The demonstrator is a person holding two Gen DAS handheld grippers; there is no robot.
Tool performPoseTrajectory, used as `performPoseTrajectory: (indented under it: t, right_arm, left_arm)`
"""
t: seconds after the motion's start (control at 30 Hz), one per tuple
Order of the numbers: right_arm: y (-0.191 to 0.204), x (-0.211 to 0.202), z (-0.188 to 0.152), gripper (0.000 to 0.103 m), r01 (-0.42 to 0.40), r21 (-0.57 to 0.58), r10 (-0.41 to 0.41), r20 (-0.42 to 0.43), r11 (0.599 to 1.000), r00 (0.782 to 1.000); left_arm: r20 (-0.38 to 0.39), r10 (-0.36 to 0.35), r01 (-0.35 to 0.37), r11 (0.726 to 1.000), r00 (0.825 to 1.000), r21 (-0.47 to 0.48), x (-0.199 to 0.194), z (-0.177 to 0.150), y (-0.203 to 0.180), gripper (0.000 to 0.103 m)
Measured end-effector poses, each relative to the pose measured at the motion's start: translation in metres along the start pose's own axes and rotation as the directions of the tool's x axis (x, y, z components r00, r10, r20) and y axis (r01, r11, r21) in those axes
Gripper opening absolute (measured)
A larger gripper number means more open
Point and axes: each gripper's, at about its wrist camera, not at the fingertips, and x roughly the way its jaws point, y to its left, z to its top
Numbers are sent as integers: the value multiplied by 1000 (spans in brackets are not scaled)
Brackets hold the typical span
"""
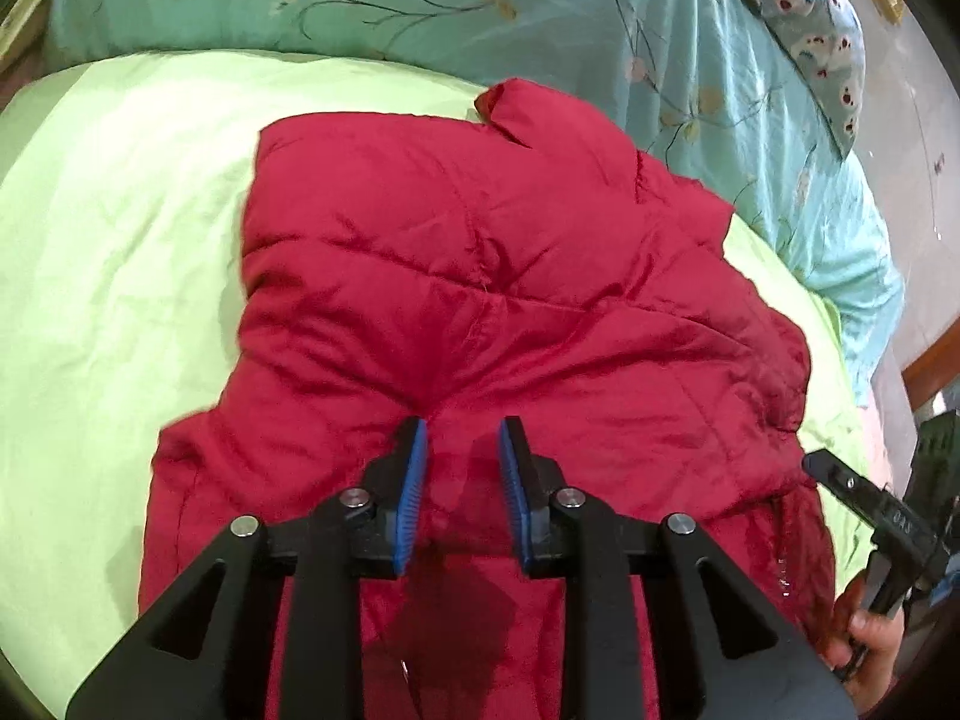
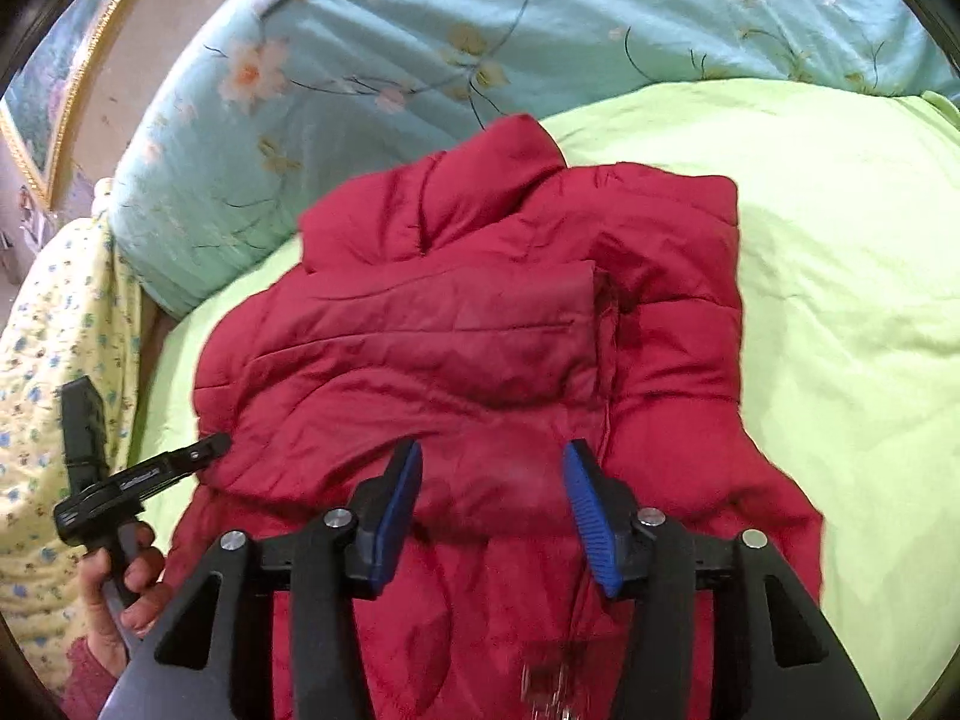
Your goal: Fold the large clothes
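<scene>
Judging by the lie of the cloth, roughly midway through the fold. Finds the red puffer jacket [image 1: 480, 276] spread on the lime-green sheet [image 1: 120, 240] of a bed, collar [image 2: 480, 180] at the far end just short of the teal floral duvet [image 1: 360, 6], hem at the near end under both tools. Shows one sleeve [image 2: 456, 324] already laid flat across the chest and the sides drawn in, so that the body makes a rough, lumpy oblong. Leaves, most likely, the lengthwise fold of hem toward collar and some smoothing of the puffed quilting, which looks springy and apt to bulge open again. Places the left gripper [image 1: 462, 492] pitched steeply down over the near middle of the jacket, blue pads a narrow gap apart with red fabric showing between them and creases running to the left fingertip; cannot tell whether the pads pinch that fabric or merely hover above it. Sets the right gripper [image 2: 492, 510] likewise angled down over the lower front, jaws spread wide, a soft hump of cloth lying between the pads but not pressed by them, so nothing gripped there. Keeps the two tools side by side near the hem, the left hand [image 2: 120, 588] and the right hand [image 1: 870, 642] wrapped round their handles at the jacket's edges.
</scene>
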Motion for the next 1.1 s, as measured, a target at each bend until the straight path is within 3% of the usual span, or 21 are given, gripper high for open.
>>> performPoseTrajectory:
  t: [0.37, 0.63, 1.1]
  right_arm:
    - [-3, -32, -37, 54, -51, 4, 51, -56, 999, 997]
    - [-1, -78, -61, 64, -80, -5, 79, -36, 997, 996]
    - [-33, -133, -119, 69, 18, 17, -17, -69, 1000, 998]
  left_arm:
    - [-10, 33, -33, 999, 999, 5, -57, -57, 9, 29]
    - [8, 71, -71, 997, 997, -4, -101, -92, 31, 29]
    - [-27, 122, -123, 992, 992, -24, -139, -148, 66, 44]
